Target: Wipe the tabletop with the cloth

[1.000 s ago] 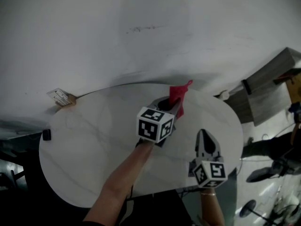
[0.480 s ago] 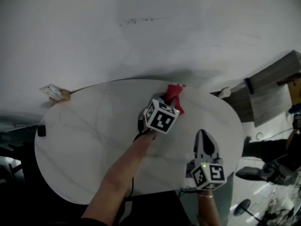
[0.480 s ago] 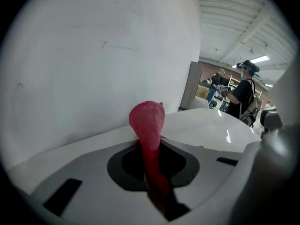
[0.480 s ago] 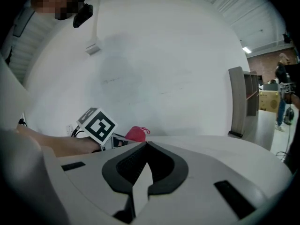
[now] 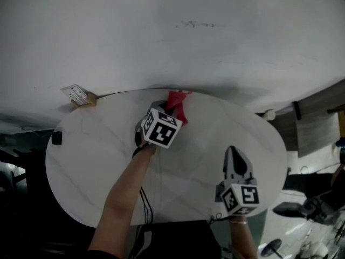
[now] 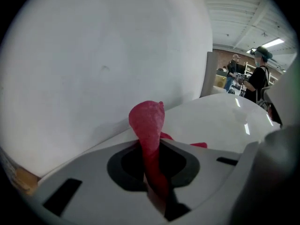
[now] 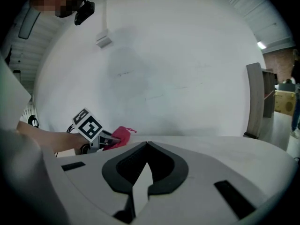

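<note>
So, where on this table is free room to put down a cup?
The widest bare patch of the tabletop lies between the small black object at its left rim and the forearm. Another lies between the red cloth and the right gripper. It is crowded at the far edge, where the left gripper holds the cloth.

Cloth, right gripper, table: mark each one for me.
cloth [image 5: 177,104]: head view, middle of the red bunch.
right gripper [image 5: 232,151]: head view, between its closed tips.
table [image 5: 91,155]: head view, bare top at left.
</note>
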A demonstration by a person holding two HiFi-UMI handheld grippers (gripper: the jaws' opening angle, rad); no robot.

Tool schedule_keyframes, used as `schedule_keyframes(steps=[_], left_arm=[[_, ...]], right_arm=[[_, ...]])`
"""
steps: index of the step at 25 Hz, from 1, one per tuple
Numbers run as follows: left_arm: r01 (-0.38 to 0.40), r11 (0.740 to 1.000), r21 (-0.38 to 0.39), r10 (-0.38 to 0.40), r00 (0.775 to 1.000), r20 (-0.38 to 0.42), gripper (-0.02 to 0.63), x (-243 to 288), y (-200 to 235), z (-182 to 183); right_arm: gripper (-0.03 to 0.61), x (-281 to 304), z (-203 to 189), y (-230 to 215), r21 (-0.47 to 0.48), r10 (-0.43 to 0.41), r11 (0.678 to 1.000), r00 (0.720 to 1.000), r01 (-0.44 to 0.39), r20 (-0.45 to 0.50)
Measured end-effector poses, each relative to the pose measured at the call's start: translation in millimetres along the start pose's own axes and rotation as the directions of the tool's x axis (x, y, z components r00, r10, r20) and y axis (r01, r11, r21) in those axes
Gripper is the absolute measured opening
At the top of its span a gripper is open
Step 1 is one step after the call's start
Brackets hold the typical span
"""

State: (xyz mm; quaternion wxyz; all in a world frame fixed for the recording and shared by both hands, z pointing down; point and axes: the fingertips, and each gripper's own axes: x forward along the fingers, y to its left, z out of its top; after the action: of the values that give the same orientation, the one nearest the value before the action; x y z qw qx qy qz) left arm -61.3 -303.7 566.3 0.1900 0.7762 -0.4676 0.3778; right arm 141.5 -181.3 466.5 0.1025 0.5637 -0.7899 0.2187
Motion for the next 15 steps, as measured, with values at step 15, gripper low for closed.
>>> schedule_keyframes(steps=[15], left_arm=[[-0.169,0.981,-0.091,0.165,0.985,-0.054,0.047,-35.3,100.1,-52.8]], right_arm=[[0.003,-3.2,-3.8,16.5,-0.025,0.020,1.000,1.000,-0.020,-0.006]])
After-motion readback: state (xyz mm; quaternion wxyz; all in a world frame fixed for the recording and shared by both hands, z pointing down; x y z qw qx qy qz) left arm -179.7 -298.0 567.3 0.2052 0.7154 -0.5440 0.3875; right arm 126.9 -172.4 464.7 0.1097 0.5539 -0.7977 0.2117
